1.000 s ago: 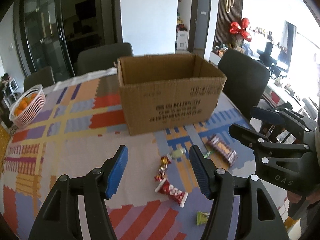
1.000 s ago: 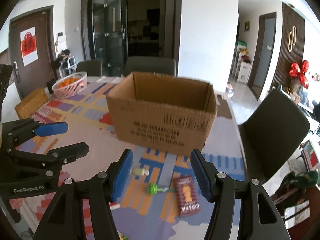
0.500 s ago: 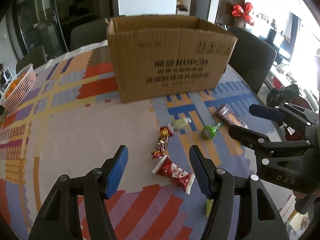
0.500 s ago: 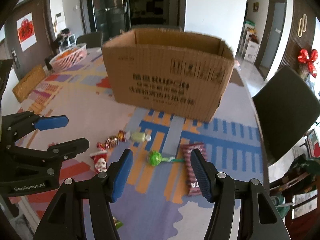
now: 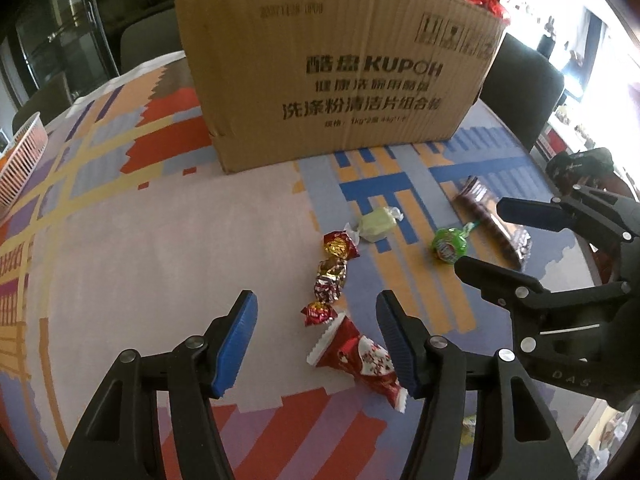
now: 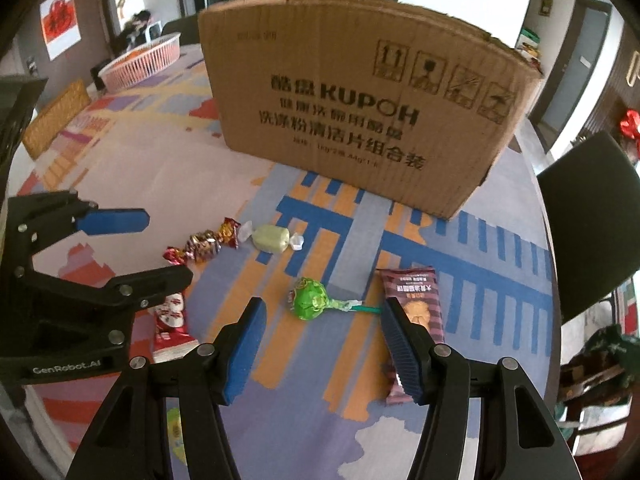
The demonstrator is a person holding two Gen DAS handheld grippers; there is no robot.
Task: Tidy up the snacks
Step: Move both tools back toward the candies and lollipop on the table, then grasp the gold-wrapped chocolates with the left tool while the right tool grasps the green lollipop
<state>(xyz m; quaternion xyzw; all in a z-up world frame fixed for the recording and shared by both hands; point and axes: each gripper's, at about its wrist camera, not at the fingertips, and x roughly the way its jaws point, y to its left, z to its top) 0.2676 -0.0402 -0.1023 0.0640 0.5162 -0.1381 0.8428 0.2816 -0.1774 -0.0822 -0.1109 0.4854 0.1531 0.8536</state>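
Both hand-held grippers open, empty. Left hand-held gripper (image 5: 316, 338) over red snack pack (image 5: 358, 360); right hand-held gripper (image 6: 322, 346) over green lollipop (image 6: 310, 298). Box (image 6: 360, 92) at 12 o'clock. Risk: round lollipop rolls away, crinkly pack slips from pads.

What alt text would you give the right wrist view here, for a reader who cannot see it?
The open right gripper hangs empty above a green-wrapped lollipop lying on a patterned tablecloth. A brown rectangular biscuit packet lies beside it, partly behind one finger. A printed cardboard box stands behind, and the left gripper is at the left edge.
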